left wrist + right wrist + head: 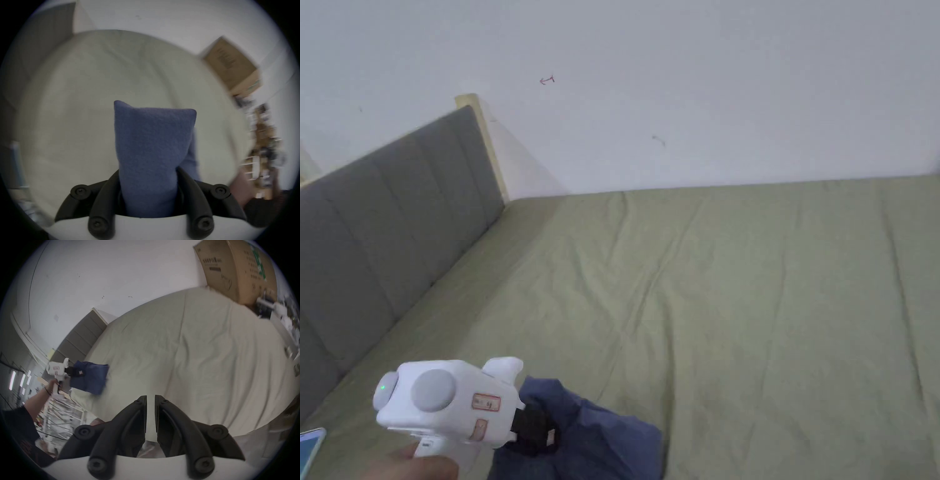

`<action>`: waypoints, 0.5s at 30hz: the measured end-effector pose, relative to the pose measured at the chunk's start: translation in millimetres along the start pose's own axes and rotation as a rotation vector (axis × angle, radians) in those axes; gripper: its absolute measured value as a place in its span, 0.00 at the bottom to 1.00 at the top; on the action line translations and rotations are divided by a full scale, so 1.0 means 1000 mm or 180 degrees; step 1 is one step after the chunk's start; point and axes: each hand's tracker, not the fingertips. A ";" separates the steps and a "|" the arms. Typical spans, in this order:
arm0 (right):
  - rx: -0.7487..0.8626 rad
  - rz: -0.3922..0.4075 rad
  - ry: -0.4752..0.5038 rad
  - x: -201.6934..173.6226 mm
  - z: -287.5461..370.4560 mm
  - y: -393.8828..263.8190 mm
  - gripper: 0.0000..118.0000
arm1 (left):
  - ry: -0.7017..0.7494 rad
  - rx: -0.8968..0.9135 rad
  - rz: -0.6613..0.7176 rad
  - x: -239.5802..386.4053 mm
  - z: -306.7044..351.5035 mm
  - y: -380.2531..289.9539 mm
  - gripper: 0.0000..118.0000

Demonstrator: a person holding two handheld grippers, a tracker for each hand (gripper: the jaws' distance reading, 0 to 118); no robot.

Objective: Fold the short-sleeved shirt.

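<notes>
Bed (737,281) — olive-green sheet, lightly creased, taken as the landmark for all places below. Its far edge meets a white wall (675,75); its left edge runs along a grey padded headboard (381,237). Most of its surface lies bare, from the middle out to the right side.

Shirt (600,437) — blue, bunched, at the bed's near-left corner, close to the near edge. In the right gripper view the shirt (90,378) hangs partly lifted, its lower part touching the sheet just inside the bed's edge.

Left gripper (540,431) — white body, black fingers, held by a hand (419,465) over the bed's near-left corner. In its own view the fingers (186,186) are clamped on a fold of the shirt (151,146), which stands up between them.

Right gripper (150,400) — off the bed's near edge, facing across it. Its fingers (139,412) are drawn almost together, a thin gap left between the tips, nothing held.

Box (235,272) — brown cardboard, against the wall at the bed's far right corner.

Phone (309,447) — a corner of it, left of the bed's near-left corner.
</notes>
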 end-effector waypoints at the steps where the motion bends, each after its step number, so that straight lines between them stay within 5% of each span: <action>1: -0.0009 0.0073 -0.0048 -0.001 0.004 0.000 0.09 | 0.0329 -0.0083 -0.0110 -0.008 -0.002 0.002 0.15; 5: -0.0011 0.0190 -0.0197 -0.008 0.010 -0.002 0.09 | 0.1169 -0.0357 -0.0522 -0.031 -0.015 0.006 0.16; 8: -0.0019 0.0129 -0.0174 -0.010 0.009 -0.002 0.09 | 0.1286 -0.0258 -0.0505 -0.048 -0.016 0.003 0.18; 11: 0.0029 0.0099 -0.0108 -0.016 0.009 0.000 0.09 | 0.1241 -0.0084 -0.0299 -0.062 0.001 -0.003 0.90; 12: 0.0044 0.0117 -0.0089 -0.017 0.009 0.002 0.09 | 0.1138 0.0044 -0.0231 -0.065 0.012 -0.003 0.98; 15: 0.0117 0.0233 -0.0075 -0.026 0.009 0.006 0.09 | 0.1014 0.0359 -0.0126 -0.062 0.044 -0.005 0.96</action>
